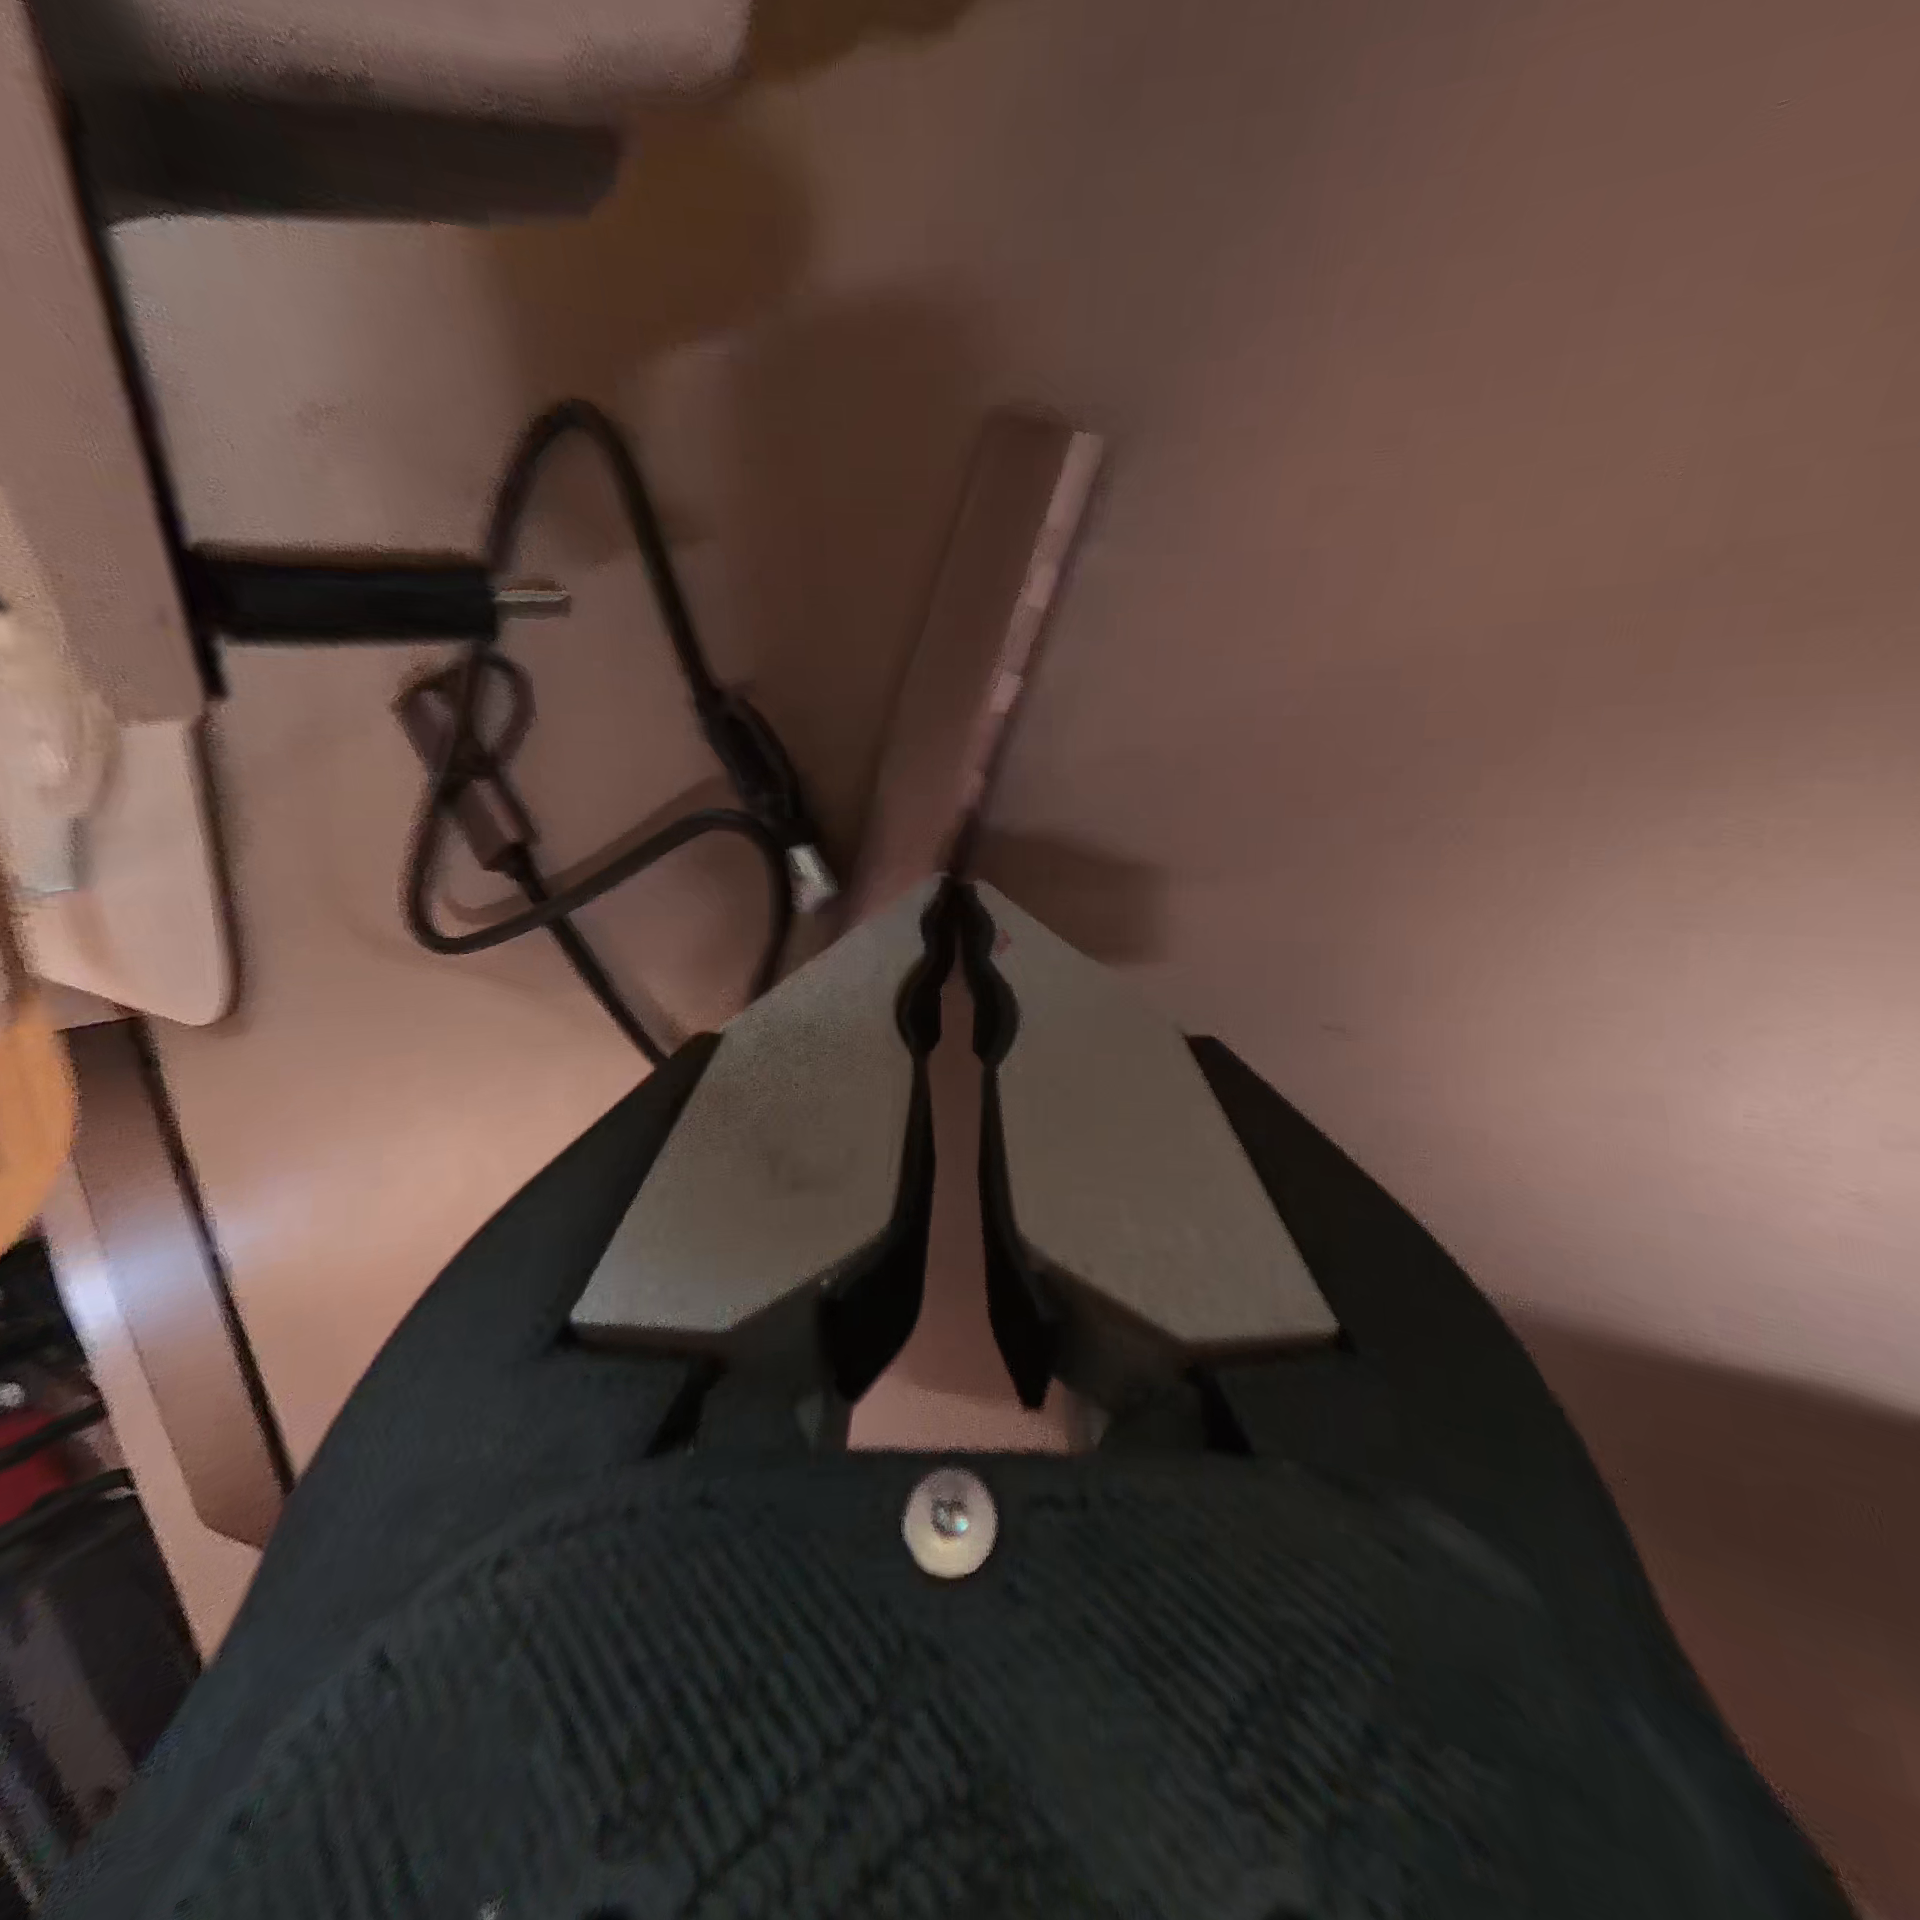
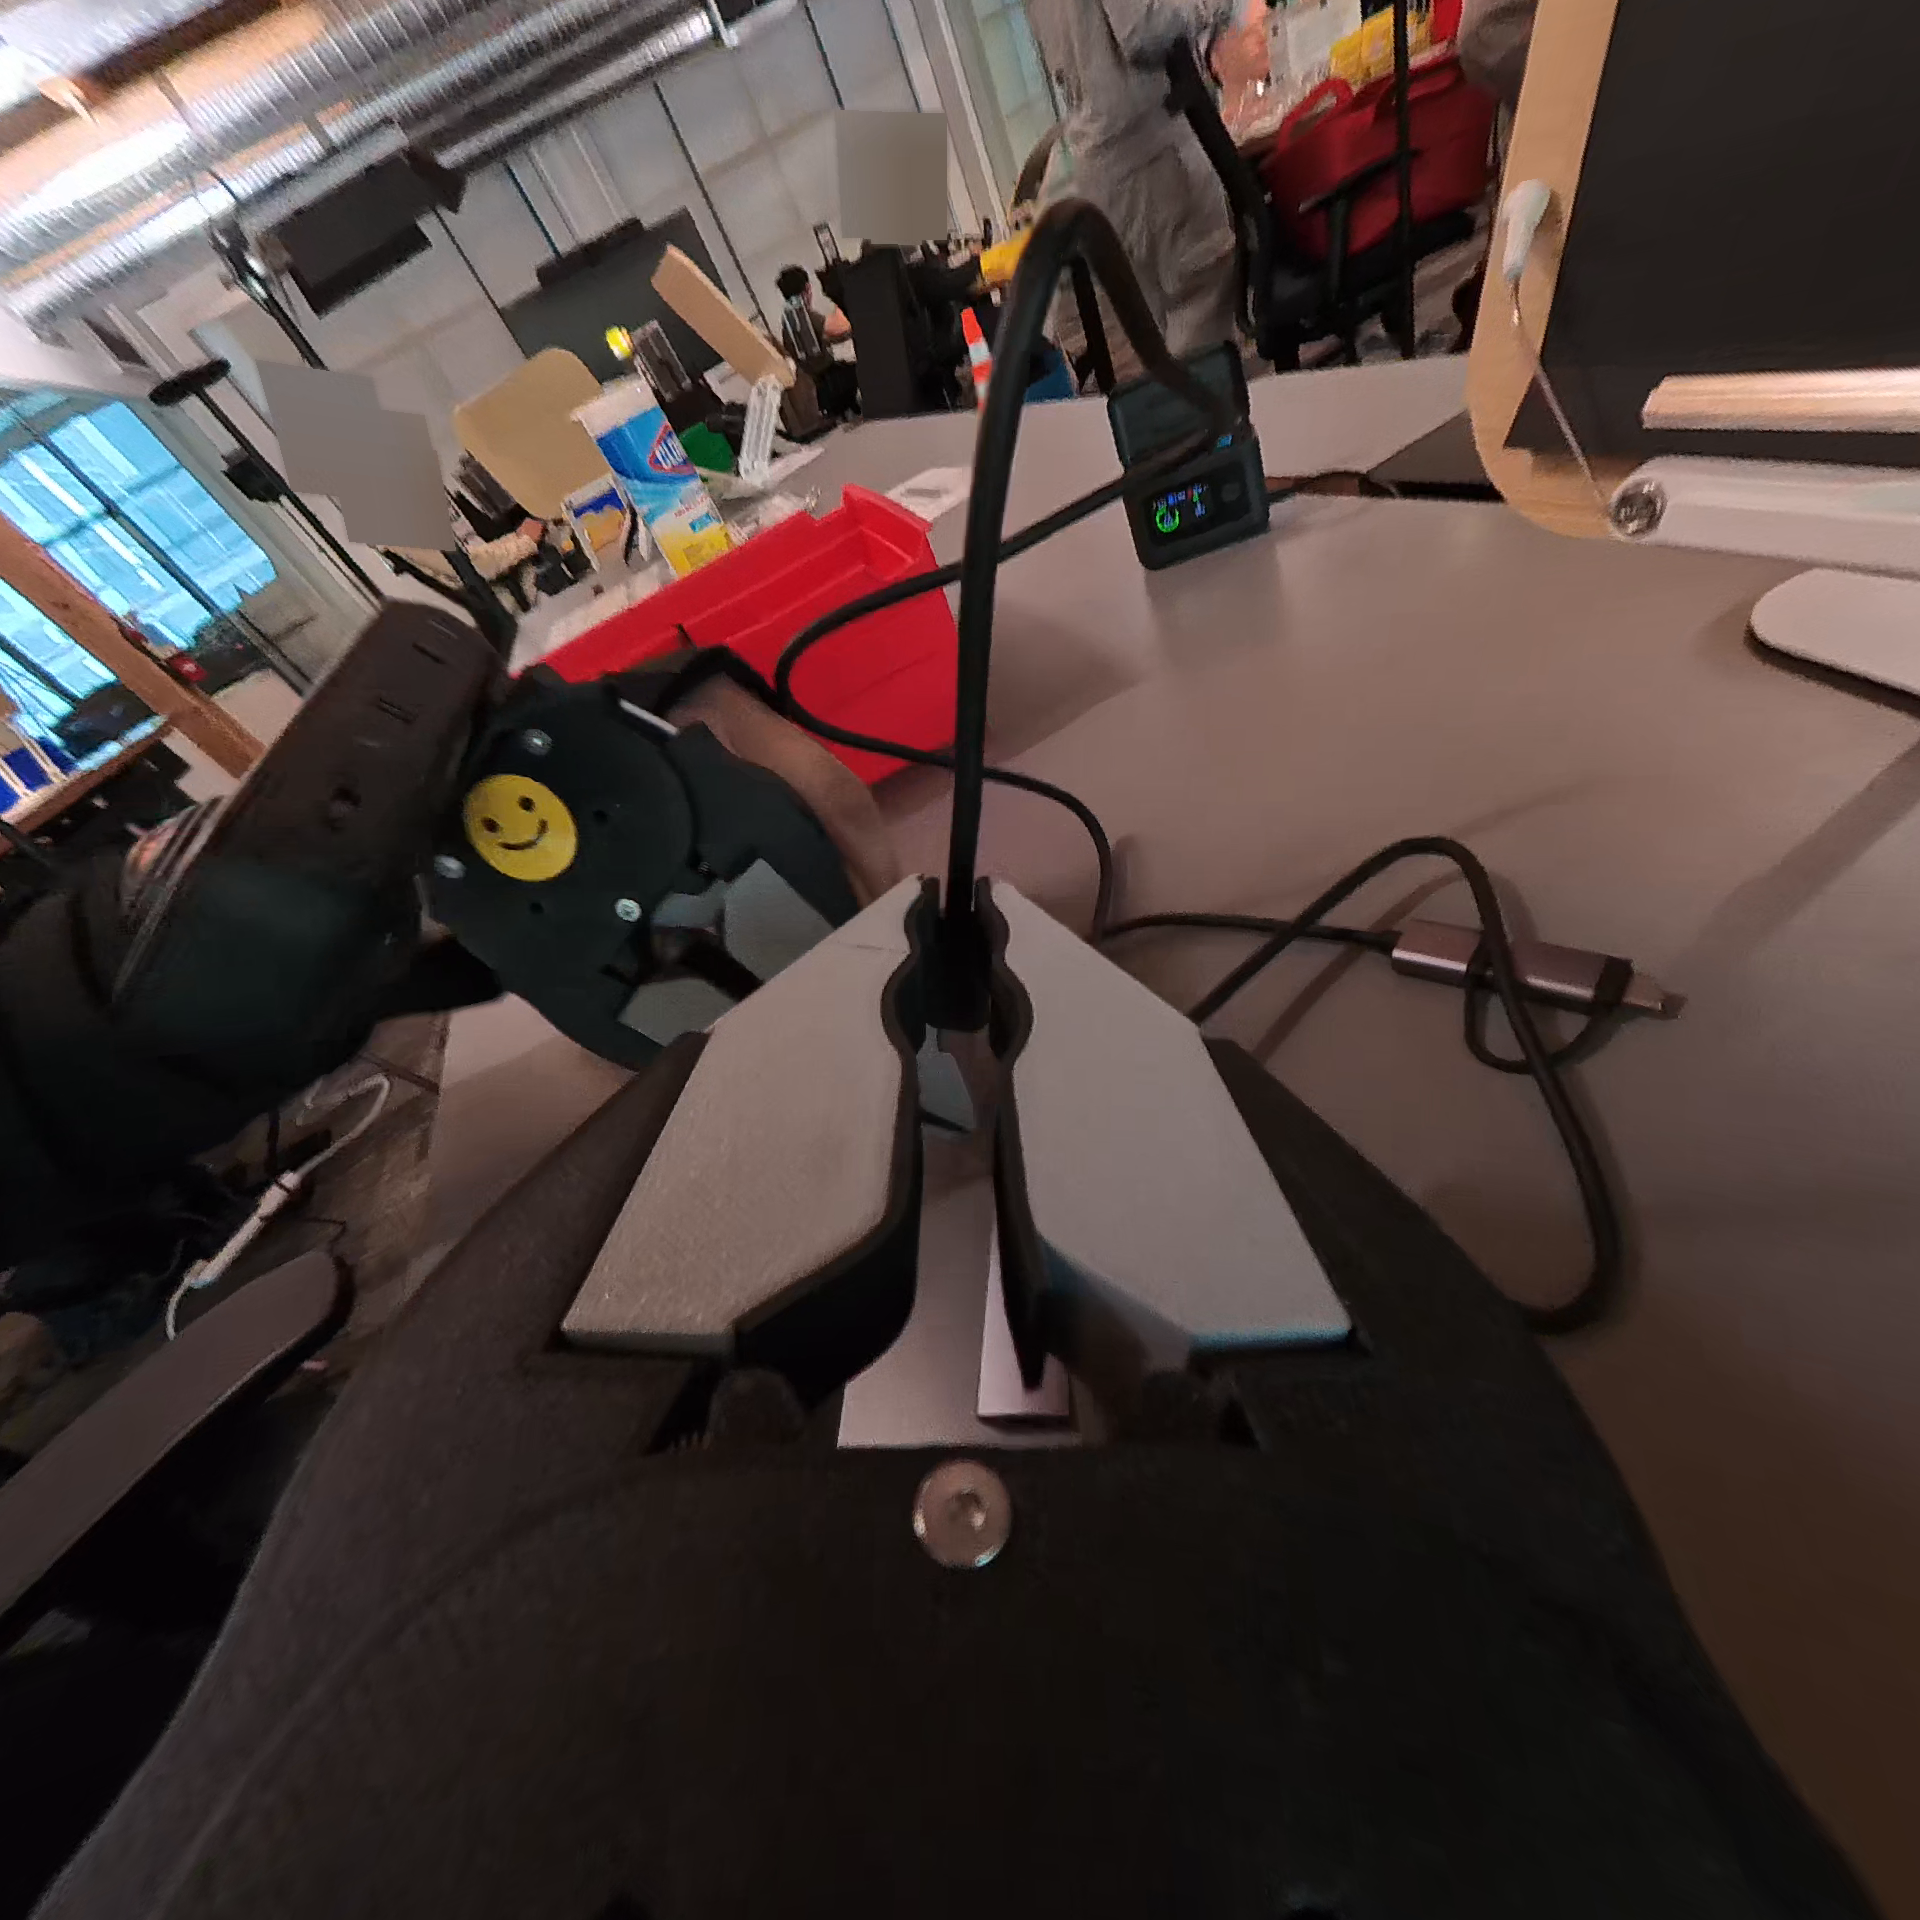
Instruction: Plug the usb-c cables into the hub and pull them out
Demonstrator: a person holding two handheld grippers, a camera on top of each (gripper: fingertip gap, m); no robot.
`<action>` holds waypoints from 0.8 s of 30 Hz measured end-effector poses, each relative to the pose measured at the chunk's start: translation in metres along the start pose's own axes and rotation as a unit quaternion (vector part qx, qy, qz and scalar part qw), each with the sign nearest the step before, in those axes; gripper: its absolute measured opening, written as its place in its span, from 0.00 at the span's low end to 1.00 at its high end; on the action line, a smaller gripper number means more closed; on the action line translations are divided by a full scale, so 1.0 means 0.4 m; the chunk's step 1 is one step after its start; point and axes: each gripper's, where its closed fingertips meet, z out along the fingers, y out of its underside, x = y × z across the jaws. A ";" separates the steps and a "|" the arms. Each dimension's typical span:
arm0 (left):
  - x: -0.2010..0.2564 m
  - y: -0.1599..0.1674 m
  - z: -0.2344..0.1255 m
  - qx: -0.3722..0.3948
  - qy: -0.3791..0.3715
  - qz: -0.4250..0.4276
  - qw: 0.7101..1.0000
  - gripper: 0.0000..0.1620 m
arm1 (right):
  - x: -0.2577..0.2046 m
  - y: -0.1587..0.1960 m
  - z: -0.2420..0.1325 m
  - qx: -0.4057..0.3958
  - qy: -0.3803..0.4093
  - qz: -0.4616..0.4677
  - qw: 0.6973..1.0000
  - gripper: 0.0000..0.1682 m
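Dim, blurred left wrist view; brighter, sharper right wrist view

The left wrist view is warm-tinted and motion-smeared, with soft shadows on the table [image 1: 1455,520]. The right wrist view takes daylight from windows [image 2: 94,540] at left; fisheye bending curves its edges, and the near gripper body is dark.

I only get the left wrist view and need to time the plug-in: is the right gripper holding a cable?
Observer: Yes, the right gripper is shut on a black cable.
Operator: Where does that cable run?
Observer: It arches up from the jaws and over toward a small black box with a lit screen.
Operator: Is its plug in anything?
Observer: No, the plug is bare between the jaws.
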 end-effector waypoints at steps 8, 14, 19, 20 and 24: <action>0.011 0.073 -0.038 -0.047 -0.023 -0.048 0.997 0.00 | 0.109 0.116 0.008 -0.146 0.147 -0.085 0.975 0.02; -0.021 0.034 -0.055 0.067 -0.082 -0.155 0.982 0.00 | 0.161 0.140 -0.017 -0.189 0.214 -0.098 0.954 0.20; -0.060 -0.003 -0.070 0.200 -0.118 -0.284 0.930 0.03 | 0.149 0.046 -0.065 -0.120 0.257 -0.150 0.947 0.35; -0.076 0.003 -0.069 0.214 -0.137 -0.304 0.918 0.04 | 0.131 0.034 -0.064 -0.110 0.247 -0.169 0.948 0.32; -0.120 0.038 -0.089 0.223 -0.188 -0.342 0.893 0.10 | 0.025 0.122 -0.015 -0.184 0.117 -0.202 0.955 0.27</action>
